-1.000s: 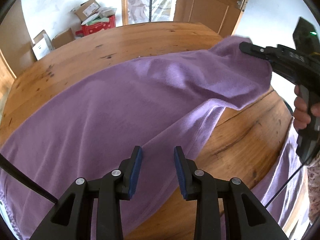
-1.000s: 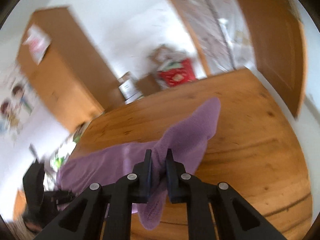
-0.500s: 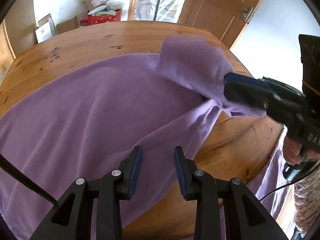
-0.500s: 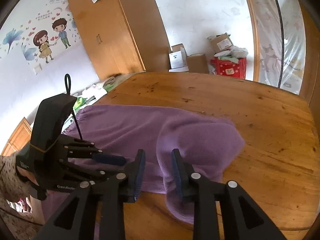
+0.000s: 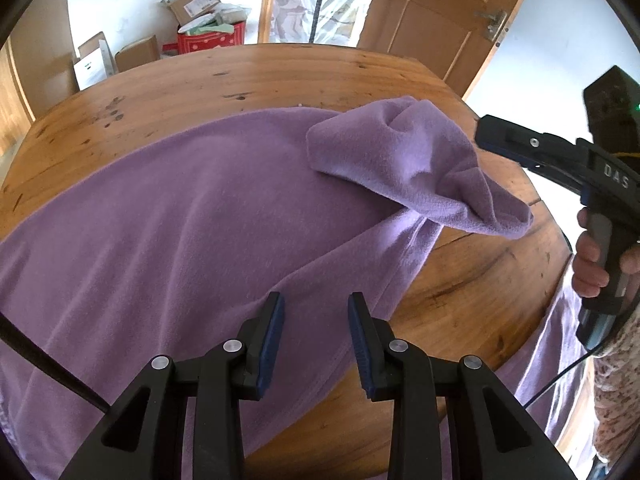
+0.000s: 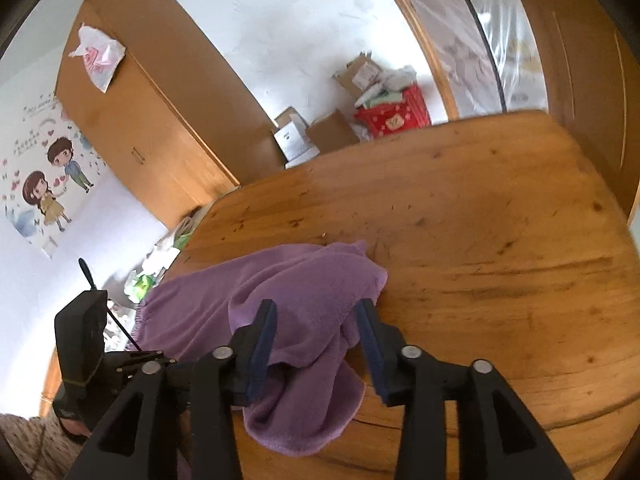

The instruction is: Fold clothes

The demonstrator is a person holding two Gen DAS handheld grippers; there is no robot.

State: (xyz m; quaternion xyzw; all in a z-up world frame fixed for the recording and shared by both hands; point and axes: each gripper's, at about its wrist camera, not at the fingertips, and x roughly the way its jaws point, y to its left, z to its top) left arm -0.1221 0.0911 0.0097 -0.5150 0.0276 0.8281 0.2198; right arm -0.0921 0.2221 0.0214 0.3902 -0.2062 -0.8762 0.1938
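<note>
A purple fleece garment (image 5: 180,220) lies spread over the wooden table (image 5: 200,80), and one edge hangs off the near right side. One end of it is folded back in a loose bunch (image 5: 400,160) on top of the rest. My left gripper (image 5: 315,308) hovers open over the garment's near edge with nothing between its pads. My right gripper (image 6: 317,312) has its jaws opening just behind the bunch (image 6: 304,280); cloth shows in the gap, but the pads do not press it. In the left wrist view the right gripper (image 5: 500,140) stands right of the bunch, apart from it.
Bare wood (image 6: 480,220) stretches beyond and to the right of the bunch. Cardboard boxes and a red bin (image 5: 208,36) stand on the floor past the far table edge, by a wardrobe (image 6: 152,120) and a door (image 5: 440,20). A hand (image 5: 592,264) holds the right gripper's handle.
The right gripper carried the garment's end over onto the body of the cloth, then its jaws parted and the end dropped in a bunch. The left gripper stayed put.
</note>
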